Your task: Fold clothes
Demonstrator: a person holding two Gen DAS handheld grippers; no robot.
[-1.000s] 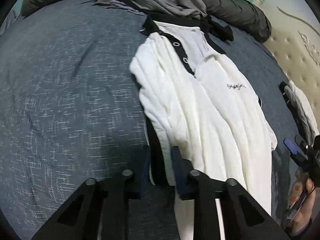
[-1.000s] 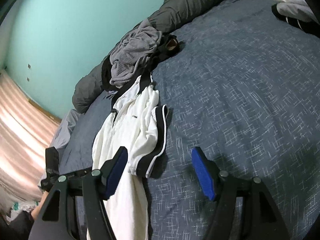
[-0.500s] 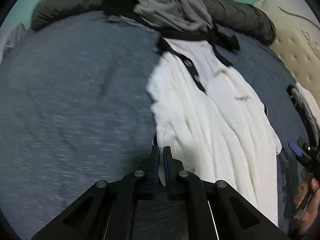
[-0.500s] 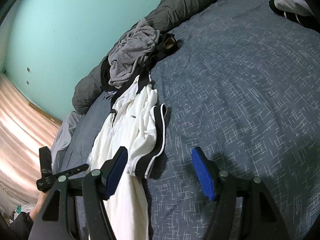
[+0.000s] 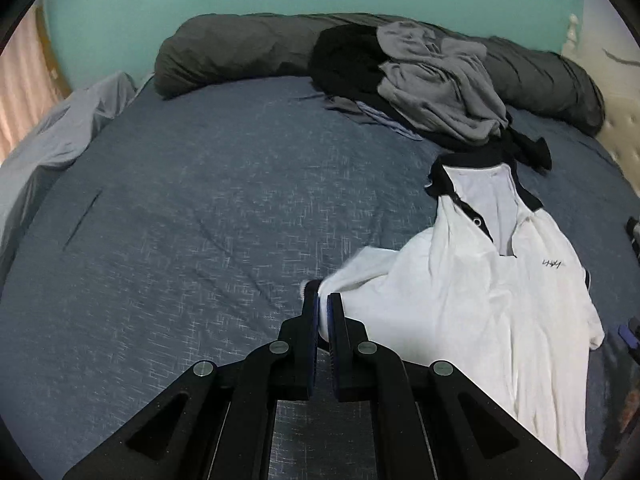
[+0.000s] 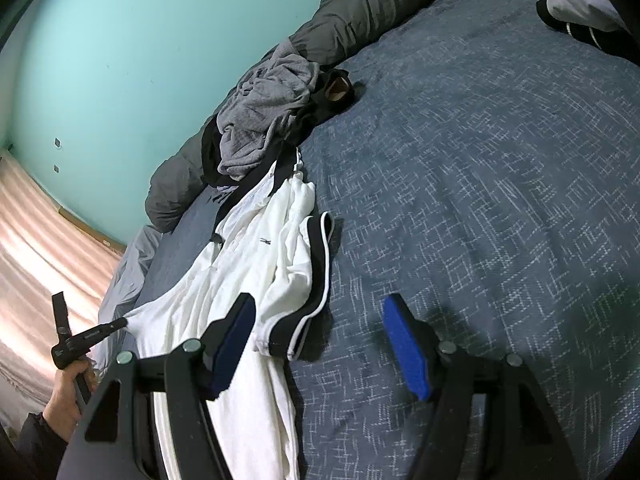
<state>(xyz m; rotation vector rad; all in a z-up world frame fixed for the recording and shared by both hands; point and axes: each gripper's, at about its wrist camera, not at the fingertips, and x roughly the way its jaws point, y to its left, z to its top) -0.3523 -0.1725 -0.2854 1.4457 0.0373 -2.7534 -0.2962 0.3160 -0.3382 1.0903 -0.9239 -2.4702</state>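
**White shirt pinched at one side, spread on the bed**

On the blue bed cover (image 5: pixel 192 208) lies a white shirt (image 5: pixel 472 312) with a black collar, its collar end toward the pile of clothes (image 5: pixel 436 80) heaped against the long grey bolster (image 5: pixel 240 48). The left gripper (image 5: pixel 322 316) is clamped shut on a fold of the shirt's side, drawn out to a point; the cloth vanishes between the pads, so how much is caught cannot be told. The shirt's lower hem runs out of the bottom of both views.

At the right rim of the left wrist view, only a blurred blue and black bit of the other tool shows, too cut off to read. The right wrist view makes it plain: the right gripper (image 6: pixel 324 344) is wide open above the cover and the shirt's near edge, holding nothing, its blue pads (image 6: pixel 404 344) well apart. That view also shows the black-trimmed sleeve (image 6: pixel 308 280) folded along the shirt's far side, hardly seen from the left camera, and the person's hand (image 6: pixel 68 392) around the left tool's handle, the sleeve below it cut by the frame. A dark and white bundle (image 6: pixel 576 12) sits at the top right corner, partly out of frame and hard to identify.
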